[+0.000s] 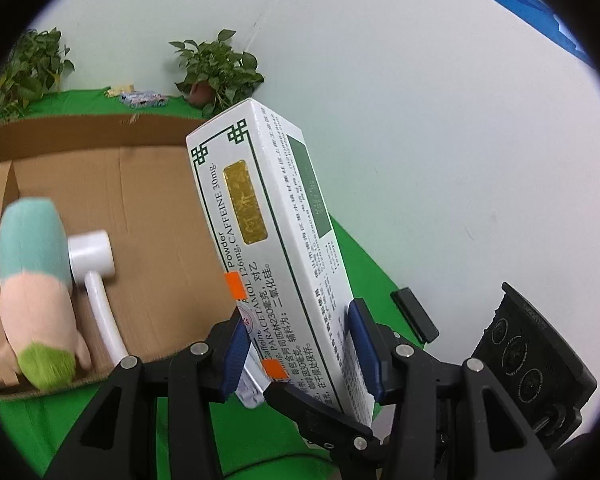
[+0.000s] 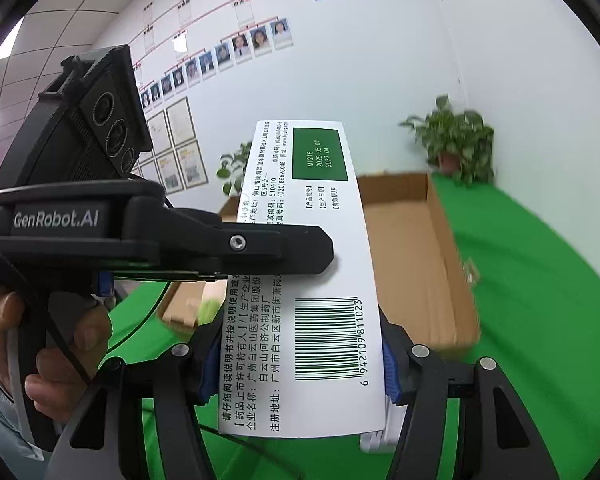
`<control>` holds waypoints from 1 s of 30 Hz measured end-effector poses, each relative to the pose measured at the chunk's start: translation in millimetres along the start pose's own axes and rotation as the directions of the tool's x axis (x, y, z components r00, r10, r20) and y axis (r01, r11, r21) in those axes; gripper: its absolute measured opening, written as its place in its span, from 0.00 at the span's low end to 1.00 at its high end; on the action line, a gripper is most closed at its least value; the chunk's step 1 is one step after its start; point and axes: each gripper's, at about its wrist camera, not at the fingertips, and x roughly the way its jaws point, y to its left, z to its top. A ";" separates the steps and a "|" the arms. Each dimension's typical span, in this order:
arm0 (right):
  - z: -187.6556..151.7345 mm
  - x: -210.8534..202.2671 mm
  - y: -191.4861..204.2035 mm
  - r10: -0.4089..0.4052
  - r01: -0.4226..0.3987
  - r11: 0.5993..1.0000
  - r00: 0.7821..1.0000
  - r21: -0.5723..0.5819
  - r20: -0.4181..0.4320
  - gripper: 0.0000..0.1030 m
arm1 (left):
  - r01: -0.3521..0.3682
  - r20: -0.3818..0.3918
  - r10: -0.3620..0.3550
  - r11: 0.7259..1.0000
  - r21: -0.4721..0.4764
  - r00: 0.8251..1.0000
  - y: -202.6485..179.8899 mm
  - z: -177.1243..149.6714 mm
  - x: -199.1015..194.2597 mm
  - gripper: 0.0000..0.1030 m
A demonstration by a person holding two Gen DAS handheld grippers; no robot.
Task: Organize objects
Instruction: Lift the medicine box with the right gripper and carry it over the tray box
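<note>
Medicine box [image 1: 268, 248]: long, white, green-bordered, printed with "PARACETAMOL" and "CAFFEINE"; runs from lower centre to upper centre of the left wrist frame, tilted, raised above the green table cover [image 1: 364, 264]. In the right wrist view its barcode face [image 2: 312, 280] fills the centre.

Left gripper [image 1: 300, 356]: blue pads pinching the box near its lower end, one on each long side. A black finger of the other tool crosses the box's bottom edge.

Right gripper [image 2: 300, 364]: blue pads pressed on both long edges of the same box at lower centre. The left tool's black finger lies across the box at mid-frame; a person's hand [image 2: 52, 344] grips that tool's handle at lower left.

Cardboard box [image 1: 120, 184]: open, left half of the left wrist frame, on the green cover. Contents: plush toy [image 1: 36, 292] in teal, pink and green; white hammer-shaped item [image 1: 96, 276] just beside it.

Potted plants [image 1: 216, 68]: on the table by the white wall, upper centre.

Black bar-shaped item [image 1: 416, 314]: on the green cover, right of the box.
</note>
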 end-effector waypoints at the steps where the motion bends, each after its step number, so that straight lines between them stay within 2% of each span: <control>1: 9.6 3.8 -1.1 0.003 -0.003 1.000 1.000 0.002 0.003 0.56 | 0.000 0.003 0.000 1.000 0.003 1.000 0.1 8.6 1.8 0.45; 5: 37.6 22.6 -5.8 0.016 -0.016 1.000 1.000 0.007 -0.011 0.56 | -0.021 0.011 0.021 1.000 -0.017 1.000 8.8 35.5 11.5 0.45; 8: 61.2 49.5 -14.7 0.050 -0.049 0.998 0.997 0.028 -0.052 0.56 | -0.048 -0.003 0.048 0.998 -0.045 0.999 23.6 56.0 17.4 0.45; 11: 82.7 86.1 -29.5 0.066 -0.059 0.996 0.992 0.066 -0.109 0.56 | -0.056 -0.037 0.053 0.995 -0.089 0.998 51.6 77.7 39.1 0.45; 13: 86.3 110.3 -39.0 0.067 -0.051 0.993 0.986 0.106 -0.150 0.56 | -0.053 -0.070 0.045 0.990 -0.127 0.997 64.5 75.8 46.9 0.45; 19: 63.2 162.6 -59.6 0.072 -0.036 0.986 0.972 0.161 -0.223 0.56 | -0.088 -0.151 0.061 0.980 -0.181 0.987 103.1 61.6 84.1 0.45; 24: 22.9 198.6 -79.8 0.092 -0.014 0.965 0.952 0.261 -0.291 0.56 | -0.141 -0.233 0.091 0.968 -0.209 0.968 128.1 40.4 115.0 0.45; 30: -4.3 225.4 -96.2 0.125 -0.005 0.935 0.941 0.356 -0.314 0.56 | -0.219 -0.298 0.153 0.954 -0.204 0.942 141.9 28.1 134.2 0.46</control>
